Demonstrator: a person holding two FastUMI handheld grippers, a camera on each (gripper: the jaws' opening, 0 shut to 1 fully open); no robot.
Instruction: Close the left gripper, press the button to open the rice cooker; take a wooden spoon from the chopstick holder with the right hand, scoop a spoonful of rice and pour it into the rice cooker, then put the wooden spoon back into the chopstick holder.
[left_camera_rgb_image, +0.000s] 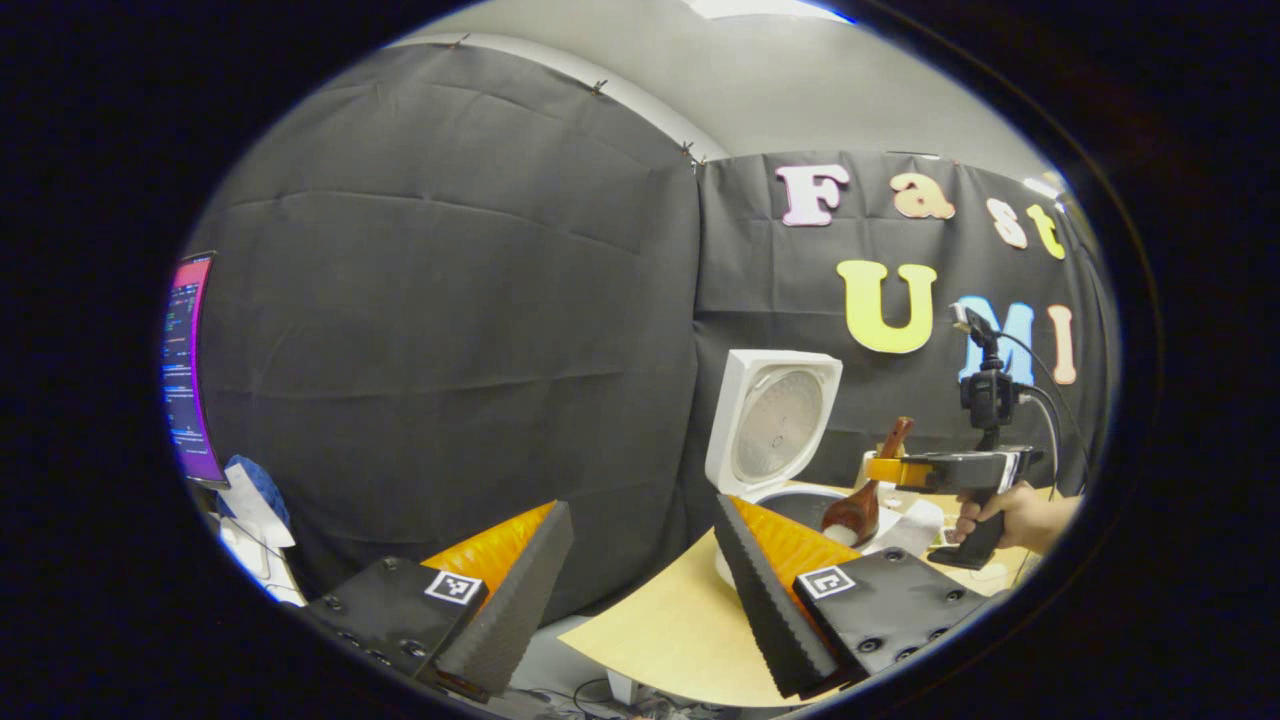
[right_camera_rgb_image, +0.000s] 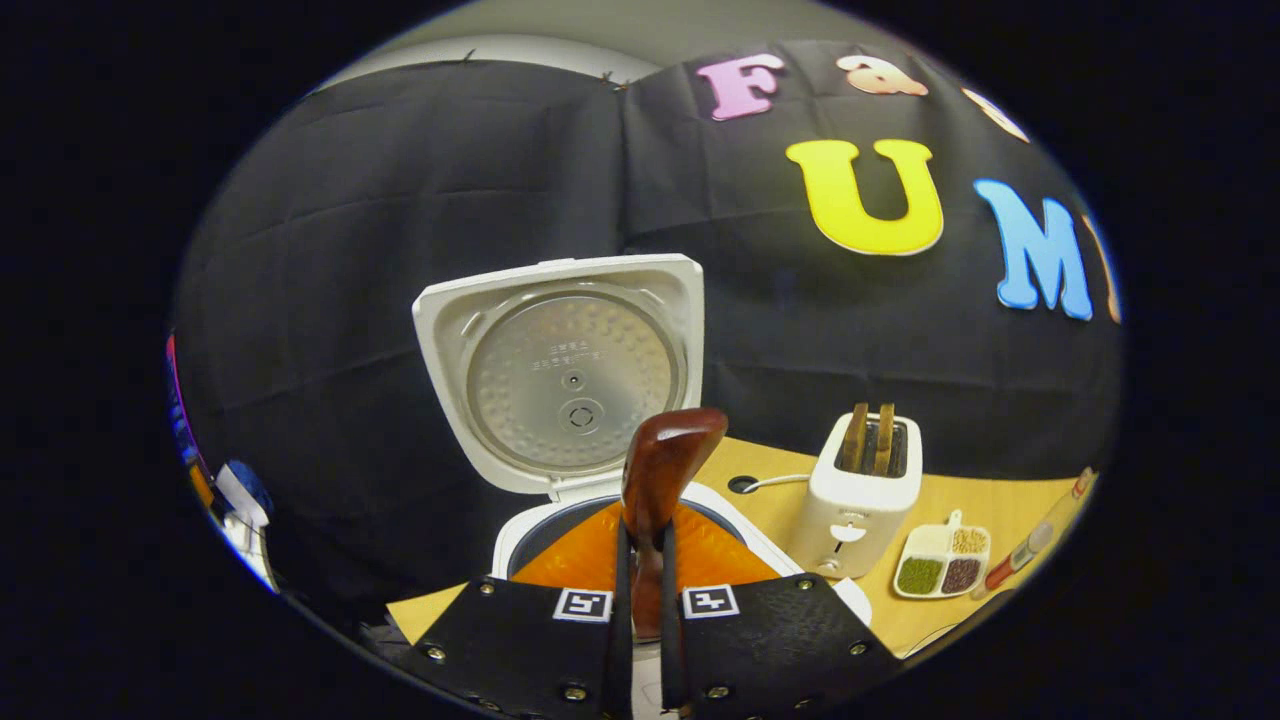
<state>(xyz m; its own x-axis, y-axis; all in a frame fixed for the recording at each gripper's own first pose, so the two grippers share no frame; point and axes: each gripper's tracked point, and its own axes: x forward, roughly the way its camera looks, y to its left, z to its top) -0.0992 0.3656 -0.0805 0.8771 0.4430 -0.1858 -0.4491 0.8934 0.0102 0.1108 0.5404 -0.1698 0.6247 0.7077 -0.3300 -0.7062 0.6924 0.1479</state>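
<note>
Tabletop busy: our right tongs clamp the wooden spoon over the open rice cooker, pouring; left tongs gape; return spoon next.

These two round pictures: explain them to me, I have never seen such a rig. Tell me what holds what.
A person holds a hand-held gripper in each hand; each carries a forward camera. In the left gripper view, the left hand-held gripper is open and empty, and the right hand-held gripper shows farther off. In the right gripper view, its fingers are clamped on the wooden spoon over the rice cooker, lid up. On the table stand a chopstick holder and a small tray of beans.
</note>
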